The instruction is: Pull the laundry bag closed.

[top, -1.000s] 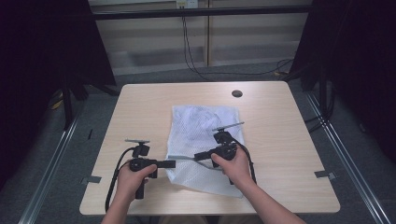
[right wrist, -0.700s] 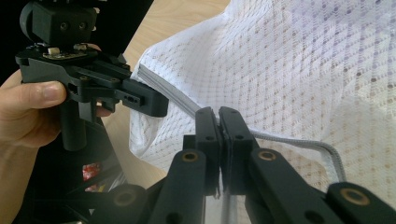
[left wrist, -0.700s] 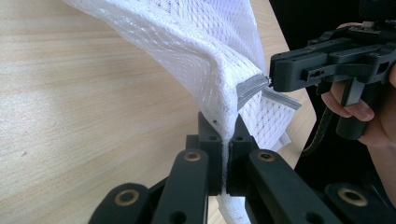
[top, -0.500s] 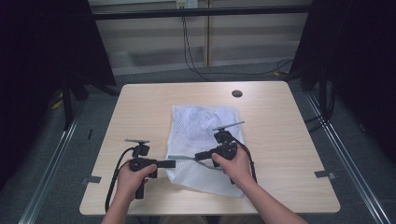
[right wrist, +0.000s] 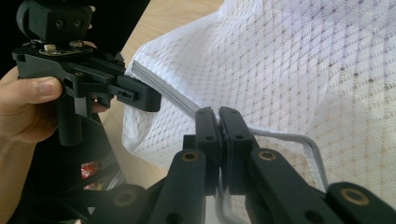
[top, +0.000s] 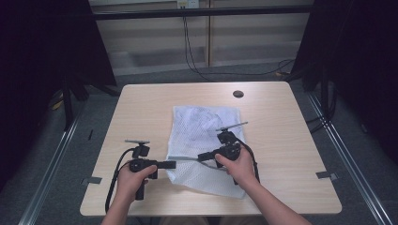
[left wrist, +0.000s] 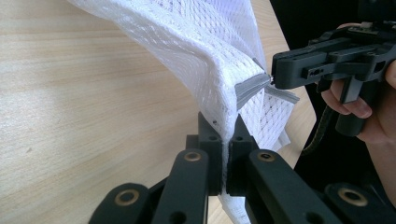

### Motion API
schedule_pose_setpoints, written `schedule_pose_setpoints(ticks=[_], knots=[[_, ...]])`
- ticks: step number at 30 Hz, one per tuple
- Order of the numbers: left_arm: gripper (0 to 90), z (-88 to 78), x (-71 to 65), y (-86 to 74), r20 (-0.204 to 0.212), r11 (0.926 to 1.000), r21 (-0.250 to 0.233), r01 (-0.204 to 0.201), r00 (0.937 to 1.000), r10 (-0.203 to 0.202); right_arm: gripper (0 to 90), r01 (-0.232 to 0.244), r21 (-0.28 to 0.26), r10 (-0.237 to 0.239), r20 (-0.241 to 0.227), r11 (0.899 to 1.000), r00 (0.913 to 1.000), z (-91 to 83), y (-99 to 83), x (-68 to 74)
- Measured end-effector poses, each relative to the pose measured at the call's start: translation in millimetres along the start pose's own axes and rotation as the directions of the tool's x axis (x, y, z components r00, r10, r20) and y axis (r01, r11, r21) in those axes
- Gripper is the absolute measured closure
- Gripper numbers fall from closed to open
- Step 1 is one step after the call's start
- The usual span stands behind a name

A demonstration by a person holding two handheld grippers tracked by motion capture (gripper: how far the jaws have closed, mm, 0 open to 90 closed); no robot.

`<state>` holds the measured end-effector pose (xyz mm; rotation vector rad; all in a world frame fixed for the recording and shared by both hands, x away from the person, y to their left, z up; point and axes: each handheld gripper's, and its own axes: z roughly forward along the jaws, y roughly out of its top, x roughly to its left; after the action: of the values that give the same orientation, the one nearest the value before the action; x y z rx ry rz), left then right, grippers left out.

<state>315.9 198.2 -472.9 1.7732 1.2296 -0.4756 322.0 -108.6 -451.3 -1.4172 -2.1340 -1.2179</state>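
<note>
A white mesh bag (top: 206, 124) lies flat on the middle of the wooden table (top: 291, 140), with a grey zipper (top: 185, 159) along its near left edge. My left gripper (top: 172, 164) points right and is shut on the bag's near left corner. In the left gripper view its jaws (left wrist: 227, 130) pinch the white mesh just below the zipper's end (left wrist: 252, 86). My right gripper (top: 201, 156) points left and faces it, shut on the zipper. In the right gripper view the jaws (right wrist: 218, 116) clamp the grey zipper tape (right wrist: 163, 91). The stretch of zipper between the two grippers is raised off the table.
A small round black cap (top: 238, 93) sits in the table top near the far edge. Bare wood lies left and right of the bag. Black cables (top: 187, 47) run over the grey floor beyond the table, and dark curtains stand at both sides.
</note>
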Motion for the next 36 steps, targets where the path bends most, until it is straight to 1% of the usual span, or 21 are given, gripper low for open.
schedule_pose_setpoints(ticks=[1,2,3,4,6,7,9,11,15,18,21,22,23,33,34,36], knots=[[88.5,0.3,-0.5,-0.2,0.002,0.9999,-0.004,0.009,1.0000,-0.009,87.1,0.000,-0.003,0.000,0.000,1.000,1.0000,-0.5,-0.1,-0.7],[88.5,0.2,-0.1,-0.2,-0.001,1.0000,0.000,0.004,1.0000,-0.004,87.1,-0.004,-0.002,0.004,-0.007,1.000,1.0000,-1.0,-0.2,-1.2],[88.5,0.2,0.3,0.0,-0.006,1.0000,-0.002,0.001,1.0000,-0.001,87.1,-0.006,-0.001,0.006,-0.002,1.000,1.0000,-1.4,-0.4,-1.1],[88.5,0.5,-0.2,-0.1,0.000,0.9999,-0.004,0.012,0.9999,-0.012,87.1,-0.005,-0.001,0.005,-0.003,1.000,1.0000,-1.9,-0.6,-1.9],[88.5,0.8,-0.7,-0.2,0.000,0.9998,-0.009,0.016,0.9999,-0.016,87.1,-0.003,-0.004,0.003,0.000,1.000,1.0000,-2.5,-0.8,-2.9],[88.6,0.6,-0.1,-0.1,-0.001,1.0000,-0.004,0.009,1.0000,-0.009,87.1,-0.007,-0.004,0.007,-0.004,1.000,1.0000,-2.8,-0.9,-3.0],[88.5,0.9,-0.7,-0.2,0.003,0.9998,-0.010,0.017,0.9999,-0.017,87.2,-0.006,-0.004,0.006,-0.006,1.000,1.0000,-3.4,-1.0,-3.4],[88.5,0.8,-0.1,0.0,0.003,0.9999,-0.005,0.012,0.9999,-0.012,87.1,-0.007,-0.005,0.007,-0.003,1.000,1.0000,-3.8,-1.0,-3.4],[88.5,1.0,-0.6,-0.1,0.003,0.9998,-0.007,0.019,0.9998,-0.019,87.1,-0.007,-0.004,0.007,-0.005,1.000,1.0000,-4.0,-0.9,-3.5],[88.5,0.2,0.7,0.1,-0.004,1.0000,-0.005,0.008,1.0000,-0.008,87.1,-0.010,-0.006,0.010,0.000,1.000,1.0000,-4.5,-1.2,-4.1],[88.5,-0.4,1.3,0.2,-0.003,0.9999,-0.005,0.010,0.9999,-0.010,87.2,-0.009,-0.005,0.009,0.004,1.000,1.0000,-6.3,-1.6,-6.1],[88.5,-0.3,1.6,0.3,-0.003,1.0000,-0.002,0.003,1.0000,-0.003,87.1,-0.009,-0.006,0.009,0.007,1.000,0.9999,-7.1,-1.8,-6.6],[88.6,0.0,1.1,0.2,0.001,0.9999,-0.004,0.010,0.9999,-0.010,87.2,-0.010,-0.009,0.010,0.001,1.000,0.9999,-7.6,-1.8,-7.2],[88.6,0.0,1.1,0.3,0.004,1.0000,-0.002,0.010,0.9999,-0.010,87.2,-0.011,-0.006,0.011,-0.005,1.000,0.9999,-8.6,-2.8,-7.4],[88.5,0.4,0.5,0.0,0.005,0.9998,-0.003,0.019,0.9998,-0.019,87.2,-0.010,-0.007,0.010,-0.006,1.000,0.9999,-9.0,-2.8,-7.6],[88.5,-0.2,1.7,0.2,-0.002,1.0000,0.000,0.005,1.0000,-0.005,87.1,-0.009,-0.007,0.009,-0.003,1.000,1.0000,-9.4,-3.0,-8.2]])
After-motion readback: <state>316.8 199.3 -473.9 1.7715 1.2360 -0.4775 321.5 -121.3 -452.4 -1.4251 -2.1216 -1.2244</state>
